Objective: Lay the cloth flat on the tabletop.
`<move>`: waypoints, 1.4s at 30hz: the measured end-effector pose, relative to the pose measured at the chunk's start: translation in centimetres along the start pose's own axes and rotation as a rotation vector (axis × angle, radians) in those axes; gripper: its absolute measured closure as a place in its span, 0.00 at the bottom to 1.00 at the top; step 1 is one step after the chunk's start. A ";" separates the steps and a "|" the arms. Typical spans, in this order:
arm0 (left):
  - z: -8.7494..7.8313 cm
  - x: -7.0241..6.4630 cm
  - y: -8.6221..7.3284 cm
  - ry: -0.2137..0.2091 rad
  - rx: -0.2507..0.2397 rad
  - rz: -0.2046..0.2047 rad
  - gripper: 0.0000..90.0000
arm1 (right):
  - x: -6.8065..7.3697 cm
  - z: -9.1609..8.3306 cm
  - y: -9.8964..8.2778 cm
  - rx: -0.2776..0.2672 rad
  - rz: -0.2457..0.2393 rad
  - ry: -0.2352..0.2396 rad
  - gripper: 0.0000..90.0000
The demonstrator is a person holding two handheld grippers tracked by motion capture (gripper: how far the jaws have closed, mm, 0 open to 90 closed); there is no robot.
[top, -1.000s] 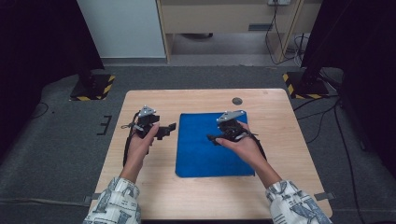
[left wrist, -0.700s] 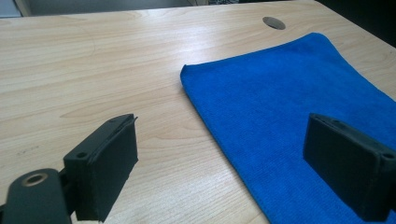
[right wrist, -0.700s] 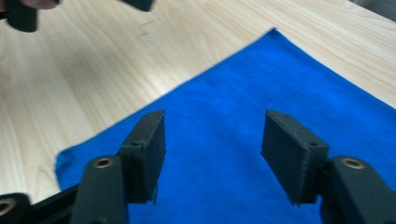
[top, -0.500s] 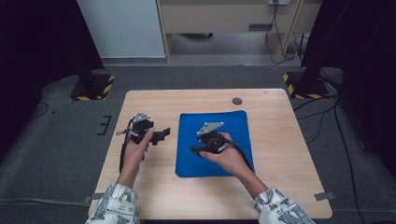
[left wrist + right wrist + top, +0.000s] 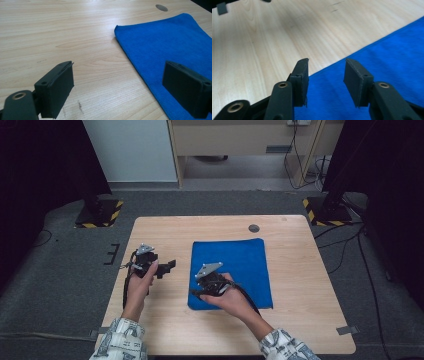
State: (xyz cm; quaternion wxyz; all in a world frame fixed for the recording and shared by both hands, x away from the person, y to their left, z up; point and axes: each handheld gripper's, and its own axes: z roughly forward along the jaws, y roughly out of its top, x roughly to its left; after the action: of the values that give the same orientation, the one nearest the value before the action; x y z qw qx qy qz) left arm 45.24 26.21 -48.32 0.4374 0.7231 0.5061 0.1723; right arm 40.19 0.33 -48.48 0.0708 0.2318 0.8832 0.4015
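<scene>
A blue cloth [image 5: 235,262] lies flat on the wooden table [image 5: 165,227], right of the middle. My right gripper [image 5: 194,293] hovers low over the cloth's near left corner and points left. In the right gripper view its jaws [image 5: 326,75] have just been closing and stand half apart over the cloth's edge [image 5: 387,55], with nothing pinched between them. My left gripper [image 5: 169,266] is held above bare wood left of the cloth, pointing right. Its jaws [image 5: 120,82] are wide open and empty, with the cloth [image 5: 170,42] ahead on the right.
A dark round cap [image 5: 254,228] is set in the table just beyond the cloth. Two stand bases with yellow-black tape [image 5: 99,213] [image 5: 324,210] rest on the floor behind the table. Bare wood surrounds the cloth on all sides.
My right gripper has moved left and nearer, from the cloth's far right part to its near left corner, and its jaws are narrower. The left gripper has drifted slightly nearer.
</scene>
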 end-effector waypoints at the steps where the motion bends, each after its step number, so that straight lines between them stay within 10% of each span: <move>1: 0.0 0.1 0.0 0.002 -0.001 -0.004 0.11 | 0.3 0.2 0.0 0.002 -0.004 0.005 0.61; 27: -0.5 1.1 -0.3 0.015 -0.004 -0.029 0.11 | 3.0 3.4 -2.4 0.110 -0.038 -0.007 0.49; 42: -0.2 0.9 -0.5 0.008 0.009 -0.020 0.11 | 1.7 3.1 -2.6 0.095 -0.023 -0.039 0.93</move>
State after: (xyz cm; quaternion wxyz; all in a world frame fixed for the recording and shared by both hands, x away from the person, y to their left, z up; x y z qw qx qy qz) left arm 45.20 27.13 -48.81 0.4339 0.7193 0.5158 0.1683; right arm 38.69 1.75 -52.33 0.0816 0.2326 0.9023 0.3538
